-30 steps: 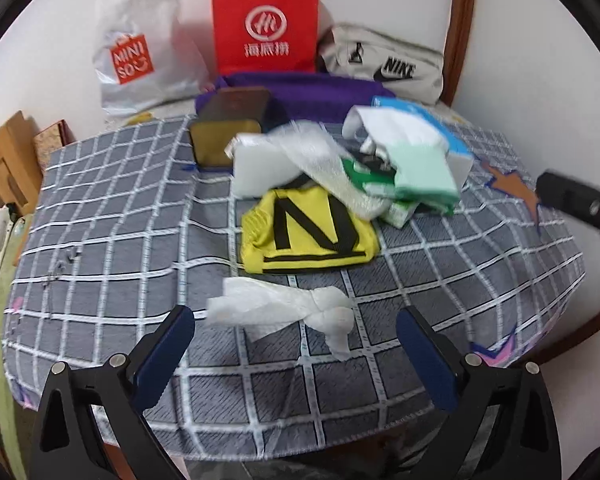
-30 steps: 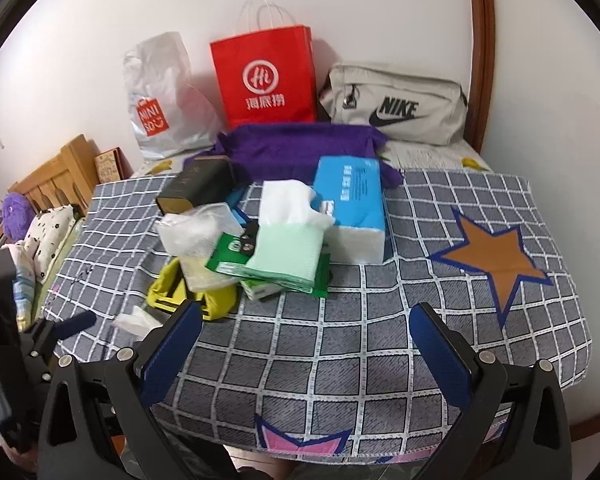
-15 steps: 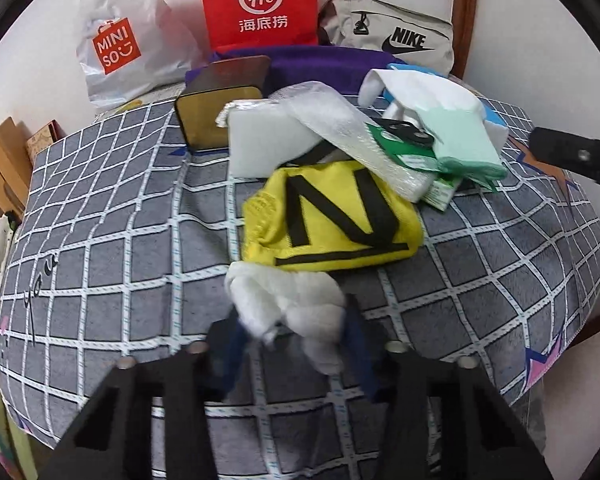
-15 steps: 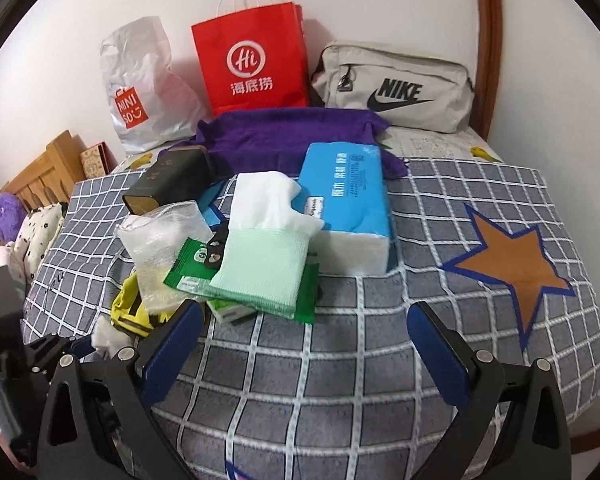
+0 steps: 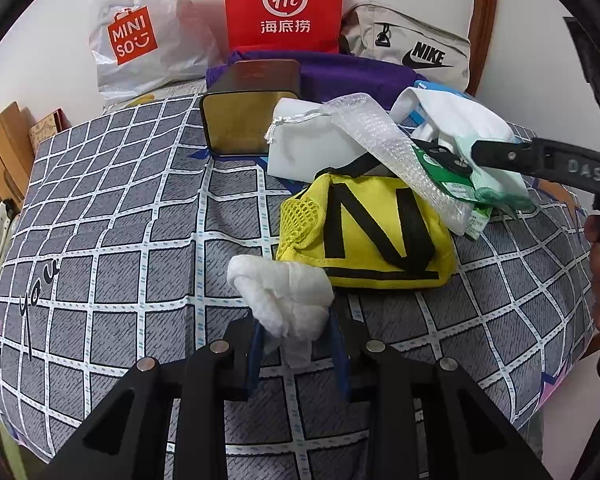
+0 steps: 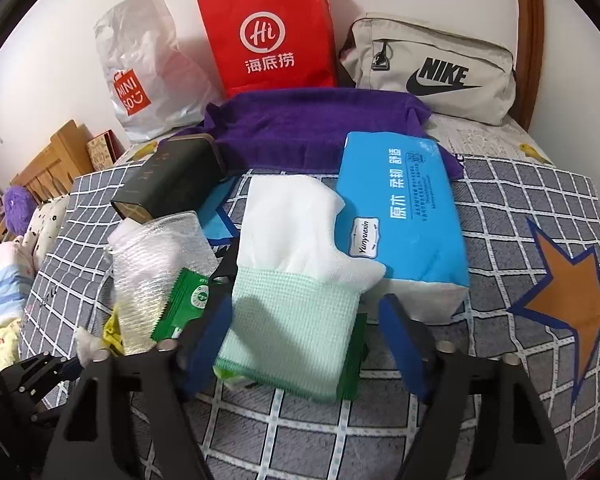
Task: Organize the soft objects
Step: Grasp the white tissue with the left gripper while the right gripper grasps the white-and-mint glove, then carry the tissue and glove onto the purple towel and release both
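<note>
The pick-up step is in hand for both claws. The left claw (image 5: 296,344) has just been closing and now pinches the white wad of plastic (image 5: 284,296) between its pads, on the checked cloth (image 5: 112,264) with the yellow pouch (image 5: 364,236) just ahead of it. The right claw (image 6: 308,336) has just been closing too; the green-cuffed glove (image 6: 292,308) lies between its pads, the left pad at the cuff's edge, the right one apart. Next, likely: finish that squeeze, then lift both clear of the pile without dragging the green packet (image 6: 188,300) along
</note>
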A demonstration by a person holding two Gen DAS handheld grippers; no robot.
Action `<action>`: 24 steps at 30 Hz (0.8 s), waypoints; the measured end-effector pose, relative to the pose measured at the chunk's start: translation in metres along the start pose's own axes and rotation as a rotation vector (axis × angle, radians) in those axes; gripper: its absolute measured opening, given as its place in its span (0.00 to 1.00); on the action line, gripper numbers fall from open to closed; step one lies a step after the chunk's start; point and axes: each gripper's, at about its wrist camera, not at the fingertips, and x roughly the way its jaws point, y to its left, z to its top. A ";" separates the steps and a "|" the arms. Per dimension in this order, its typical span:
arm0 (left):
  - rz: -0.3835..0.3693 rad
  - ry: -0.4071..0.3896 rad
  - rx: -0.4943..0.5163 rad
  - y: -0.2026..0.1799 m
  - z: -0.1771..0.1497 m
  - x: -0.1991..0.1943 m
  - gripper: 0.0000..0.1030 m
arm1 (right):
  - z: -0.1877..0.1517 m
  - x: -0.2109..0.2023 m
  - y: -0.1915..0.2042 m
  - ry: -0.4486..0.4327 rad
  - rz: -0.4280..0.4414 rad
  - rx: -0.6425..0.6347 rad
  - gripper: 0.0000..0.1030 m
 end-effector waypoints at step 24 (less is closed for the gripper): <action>-0.008 -0.038 -0.042 0.022 0.019 -0.028 0.24 | 0.000 -0.068 -0.015 -0.098 0.053 -0.054 0.09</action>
